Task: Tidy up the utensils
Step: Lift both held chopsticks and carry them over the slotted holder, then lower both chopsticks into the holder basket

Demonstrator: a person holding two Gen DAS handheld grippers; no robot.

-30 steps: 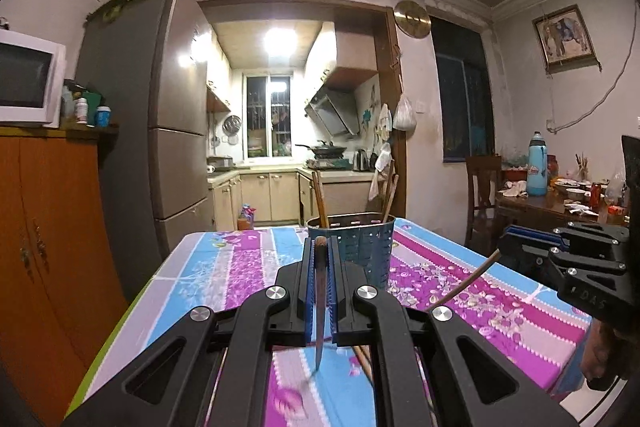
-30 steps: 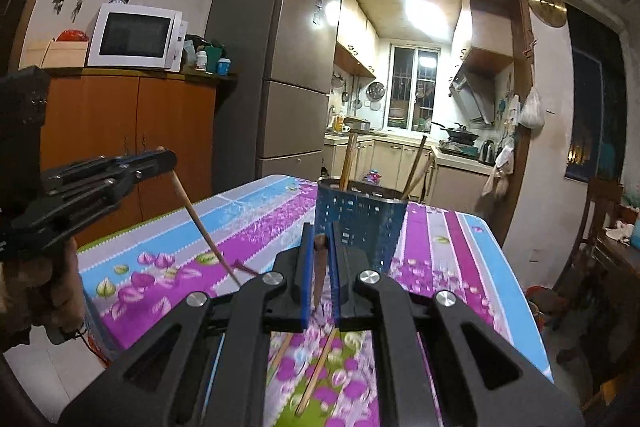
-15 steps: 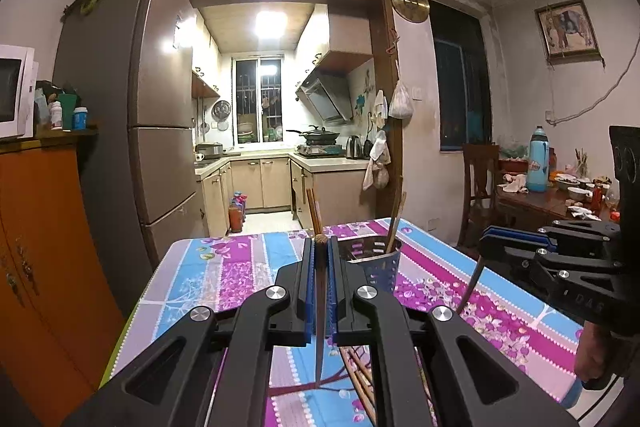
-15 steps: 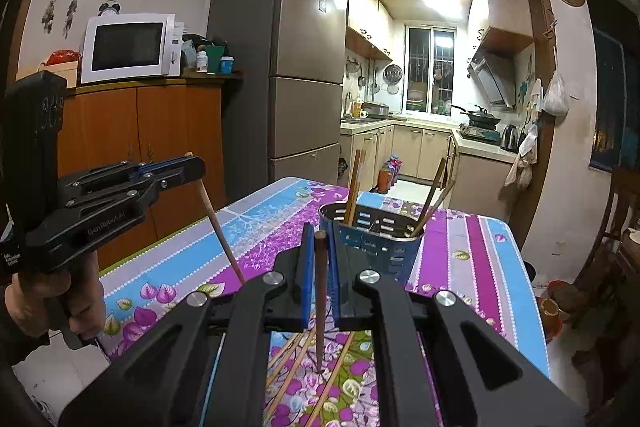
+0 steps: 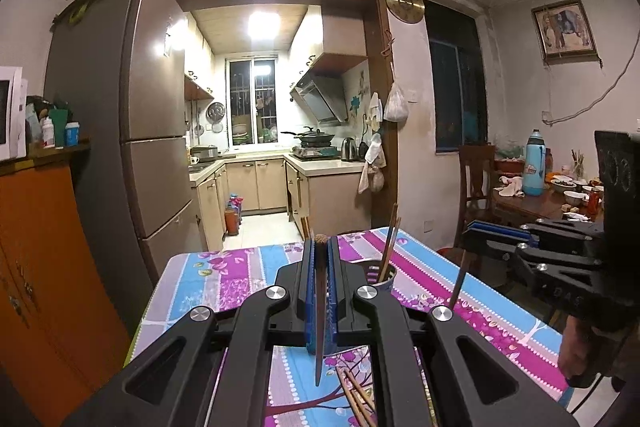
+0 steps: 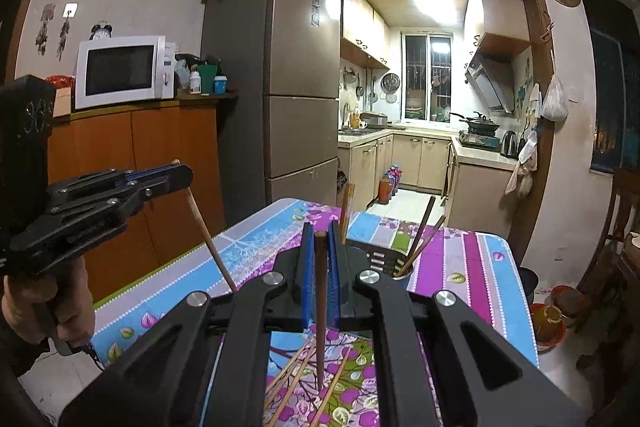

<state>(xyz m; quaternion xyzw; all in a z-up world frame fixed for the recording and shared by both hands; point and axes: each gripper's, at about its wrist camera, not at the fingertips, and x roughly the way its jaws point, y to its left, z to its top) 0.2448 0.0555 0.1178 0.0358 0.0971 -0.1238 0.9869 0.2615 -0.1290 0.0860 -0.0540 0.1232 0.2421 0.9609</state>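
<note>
My left gripper [image 5: 319,247] is shut on a dark wooden chopstick [image 5: 319,307] that hangs point-down above the table. My right gripper [image 6: 319,241] is shut on another chopstick [image 6: 320,307], also hanging point-down. The perforated utensil holder [image 6: 390,261] stands just beyond both grippers, mostly hidden by them, with a few chopsticks [image 6: 422,227] leaning in it. In the left wrist view the holder [image 5: 380,277] peeks out right of my fingers. Loose chopsticks [image 6: 296,367] lie on the cloth below. The other gripper shows at the side of each view, the left one [image 6: 176,177] and the right one [image 5: 476,233].
The table wears a purple and blue floral cloth [image 5: 224,279]. A refrigerator [image 6: 276,87] and an orange cabinet [image 6: 132,179] with a microwave [image 6: 120,71] stand left. A cluttered wooden table [image 5: 540,199] and chair sit right. The kitchen doorway lies straight ahead.
Both grippers have risen with their chopsticks, so the utensil holder now sits lower and more hidden behind the fingers. The chopsticks have swung to hang more upright.
</note>
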